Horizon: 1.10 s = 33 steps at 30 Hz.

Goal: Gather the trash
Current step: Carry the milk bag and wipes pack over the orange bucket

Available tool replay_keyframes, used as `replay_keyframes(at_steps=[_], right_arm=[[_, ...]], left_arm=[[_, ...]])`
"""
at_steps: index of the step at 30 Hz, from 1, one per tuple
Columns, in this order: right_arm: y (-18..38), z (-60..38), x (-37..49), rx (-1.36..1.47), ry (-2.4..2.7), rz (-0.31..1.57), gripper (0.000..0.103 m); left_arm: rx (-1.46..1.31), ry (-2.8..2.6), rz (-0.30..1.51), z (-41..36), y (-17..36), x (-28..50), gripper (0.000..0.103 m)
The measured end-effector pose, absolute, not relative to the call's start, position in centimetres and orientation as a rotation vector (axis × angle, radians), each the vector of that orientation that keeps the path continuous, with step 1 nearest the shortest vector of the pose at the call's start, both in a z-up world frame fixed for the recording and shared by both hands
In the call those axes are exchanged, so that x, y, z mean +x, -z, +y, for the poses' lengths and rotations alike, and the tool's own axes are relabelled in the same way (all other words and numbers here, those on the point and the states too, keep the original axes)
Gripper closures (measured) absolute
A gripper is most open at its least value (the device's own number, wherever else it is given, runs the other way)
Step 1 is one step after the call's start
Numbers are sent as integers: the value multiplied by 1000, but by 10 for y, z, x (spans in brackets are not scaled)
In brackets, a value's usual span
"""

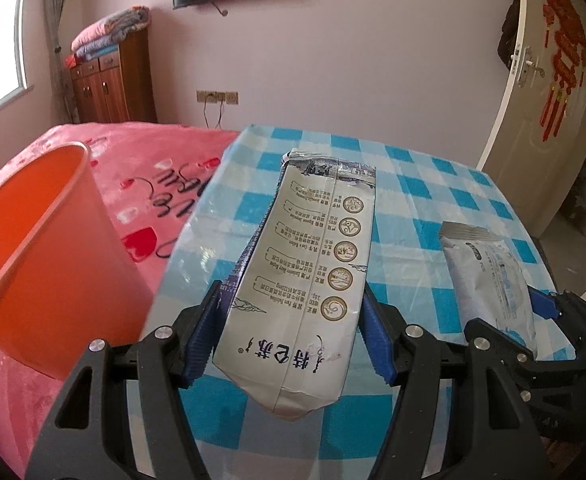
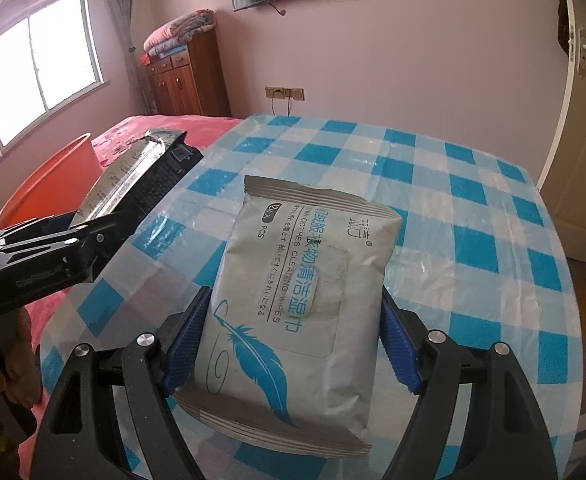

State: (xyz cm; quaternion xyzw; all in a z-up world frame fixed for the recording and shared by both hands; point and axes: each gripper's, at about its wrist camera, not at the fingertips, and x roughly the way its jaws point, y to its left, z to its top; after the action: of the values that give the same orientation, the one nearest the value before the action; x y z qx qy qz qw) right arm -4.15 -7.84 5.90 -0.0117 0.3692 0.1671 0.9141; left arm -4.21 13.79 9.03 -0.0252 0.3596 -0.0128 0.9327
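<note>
My left gripper (image 1: 291,320) is shut on a flattened white milk carton (image 1: 313,264) with printed text, held above the blue-checked table. The carton also shows edge-on in the right wrist view (image 2: 133,176). My right gripper (image 2: 293,336) is shut on a white wet-wipes pack (image 2: 293,292) with a blue feather, held over the table; the pack shows at the right in the left wrist view (image 1: 489,272). An orange bin (image 1: 41,256) stands left of the table, beside the left gripper, and shows in the right wrist view (image 2: 53,184).
The table (image 2: 473,240) has a blue-and-white checked cover. A bed with a pink blanket (image 1: 153,184) lies behind the bin. A wooden cabinet (image 1: 113,80) with folded quilts stands by the far wall. A door (image 1: 549,112) is at the right.
</note>
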Motion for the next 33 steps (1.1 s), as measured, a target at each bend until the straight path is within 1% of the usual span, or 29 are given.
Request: replay_keyframes(at_steps=[15, 33], right_arm=[[-97, -65, -55, -12, -387, 700, 25], [-135, -11, -57, -41, -507, 652, 25]], left_arm=[[-58, -12, 640, 162, -124, -70, 38], [-94, -153, 520, 234, -166, -101, 38]])
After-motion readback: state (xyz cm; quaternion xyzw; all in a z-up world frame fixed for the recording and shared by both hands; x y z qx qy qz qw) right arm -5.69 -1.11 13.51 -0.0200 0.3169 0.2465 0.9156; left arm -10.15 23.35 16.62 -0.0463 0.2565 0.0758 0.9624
